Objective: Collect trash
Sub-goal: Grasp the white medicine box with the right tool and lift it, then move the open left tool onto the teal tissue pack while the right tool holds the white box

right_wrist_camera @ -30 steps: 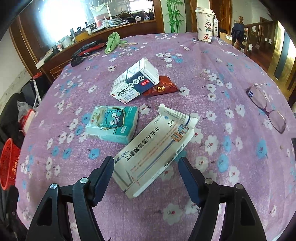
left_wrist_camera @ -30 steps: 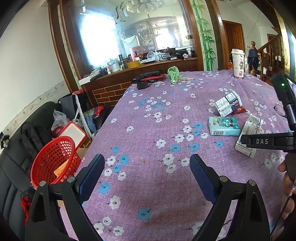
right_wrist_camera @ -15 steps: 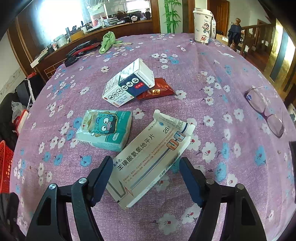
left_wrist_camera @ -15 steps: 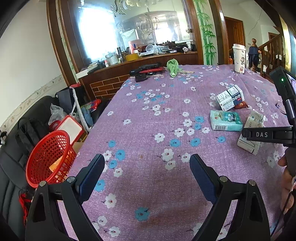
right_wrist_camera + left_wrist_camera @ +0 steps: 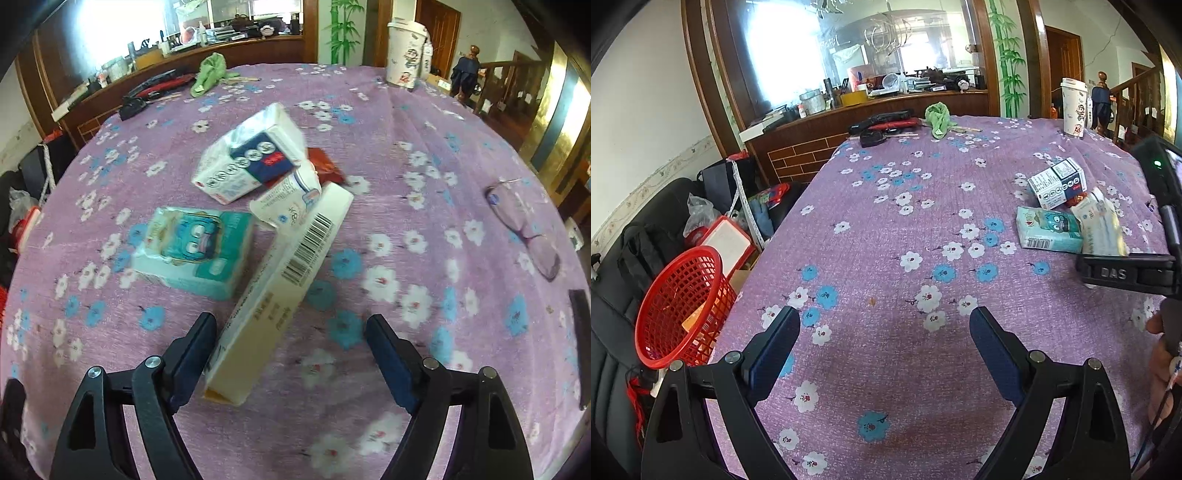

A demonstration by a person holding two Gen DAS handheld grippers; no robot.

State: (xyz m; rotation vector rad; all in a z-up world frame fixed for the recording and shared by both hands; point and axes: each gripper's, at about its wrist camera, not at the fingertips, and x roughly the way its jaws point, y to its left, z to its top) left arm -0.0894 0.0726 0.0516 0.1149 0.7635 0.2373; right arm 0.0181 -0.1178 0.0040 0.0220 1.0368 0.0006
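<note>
On the purple flowered tablecloth (image 5: 406, 229) lies a cluster of trash. A long white medicine box (image 5: 280, 280) stands tipped on its narrow side, barcode up, with its near end between the fingers of my right gripper (image 5: 290, 343). Those jaws are opening; the box leans near the left finger and the right finger is well clear of it. Beside it lie a teal tissue pack (image 5: 195, 247), a white-and-blue carton (image 5: 251, 155) and a red sachet (image 5: 325, 166). My left gripper (image 5: 884, 339) hovers open over bare cloth, empty. A red mesh basket (image 5: 679, 306) sits off the table's left edge.
Glasses (image 5: 524, 225) lie on the cloth at the right. A paper cup (image 5: 404, 55), a green cloth (image 5: 210, 72) and dark tools (image 5: 882, 123) are at the far end. Bags and a black chair (image 5: 613, 332) crowd the floor around the basket. A hand (image 5: 1161, 369) shows at the right edge.
The long white box has rolled from lying flat onto its narrow side between the right jaws, which have spread wider. The left gripper has stayed about where it was.
</note>
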